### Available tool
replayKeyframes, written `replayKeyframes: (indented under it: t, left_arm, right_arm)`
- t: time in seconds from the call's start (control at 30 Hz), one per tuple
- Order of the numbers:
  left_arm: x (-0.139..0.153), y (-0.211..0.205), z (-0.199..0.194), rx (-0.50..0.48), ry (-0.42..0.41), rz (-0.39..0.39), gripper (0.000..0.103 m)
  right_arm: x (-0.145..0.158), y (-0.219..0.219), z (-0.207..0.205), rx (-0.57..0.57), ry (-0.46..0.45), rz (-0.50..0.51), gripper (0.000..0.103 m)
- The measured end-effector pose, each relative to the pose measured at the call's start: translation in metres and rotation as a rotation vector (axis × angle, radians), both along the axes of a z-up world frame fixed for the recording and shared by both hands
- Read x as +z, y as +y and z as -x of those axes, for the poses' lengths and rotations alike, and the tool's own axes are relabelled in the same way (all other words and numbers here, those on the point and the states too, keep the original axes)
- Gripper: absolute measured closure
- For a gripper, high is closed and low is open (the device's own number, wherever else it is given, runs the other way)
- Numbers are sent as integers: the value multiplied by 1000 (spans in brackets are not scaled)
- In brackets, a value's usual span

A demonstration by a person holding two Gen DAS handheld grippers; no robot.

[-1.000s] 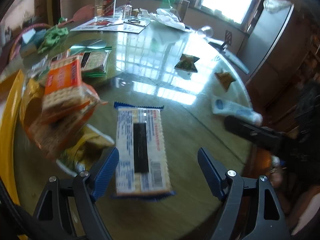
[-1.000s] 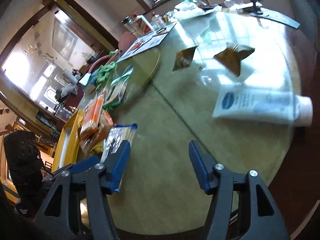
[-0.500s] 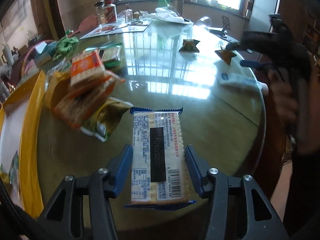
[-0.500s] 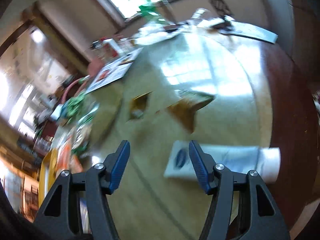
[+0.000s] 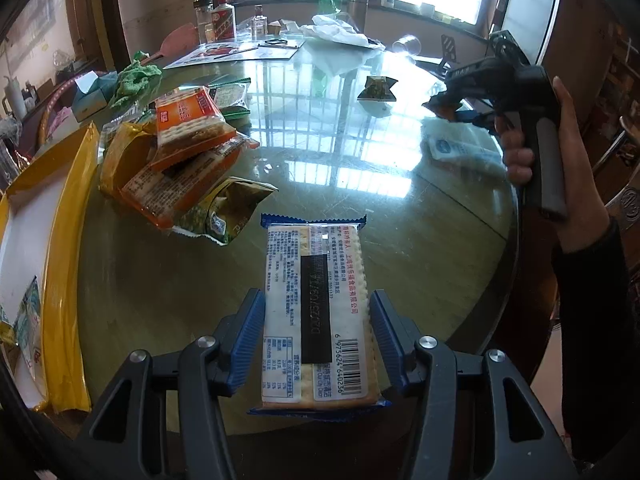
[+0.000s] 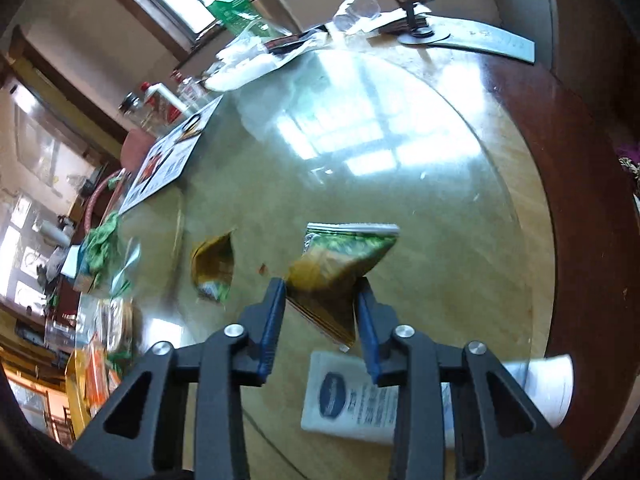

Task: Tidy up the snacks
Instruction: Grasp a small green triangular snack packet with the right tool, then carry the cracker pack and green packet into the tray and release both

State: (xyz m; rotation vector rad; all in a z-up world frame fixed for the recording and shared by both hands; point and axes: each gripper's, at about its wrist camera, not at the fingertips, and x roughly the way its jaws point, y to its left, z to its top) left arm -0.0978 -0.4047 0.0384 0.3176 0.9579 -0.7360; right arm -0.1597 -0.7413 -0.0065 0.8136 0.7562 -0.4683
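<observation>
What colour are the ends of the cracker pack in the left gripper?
Blue, on the cracker pack; clearest in the left wrist view.

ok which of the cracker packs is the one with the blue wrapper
The cracker pack between the left gripper's fingers, lying label side up nearest the camera. The other two sit stacked to its left in orange wrappers.

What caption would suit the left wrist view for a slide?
Left gripper clamps a blue-edged cracker pack above the glass table, beside a snack pile.
</observation>
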Motion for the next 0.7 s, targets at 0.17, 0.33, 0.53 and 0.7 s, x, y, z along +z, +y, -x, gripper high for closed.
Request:
replayKeyframes:
  t: [0.17,0.33,0.53,0.7]
  left_arm:
    - [2,4,-4,19,25,53,38]
    - [0,-2,-8,11,39,59,31]
    - [-12,-13,-7,14,13,-6,49]
    - [-4,3,-4,52,17,75,49]
  right_arm:
    - [1,44,6,160,-7,59,71]
    - [-1,120,24,422,-50,71,71]
    - [-1,163,52,549,-64,87,69]
    - [0,160,62,514,-81,62,47]
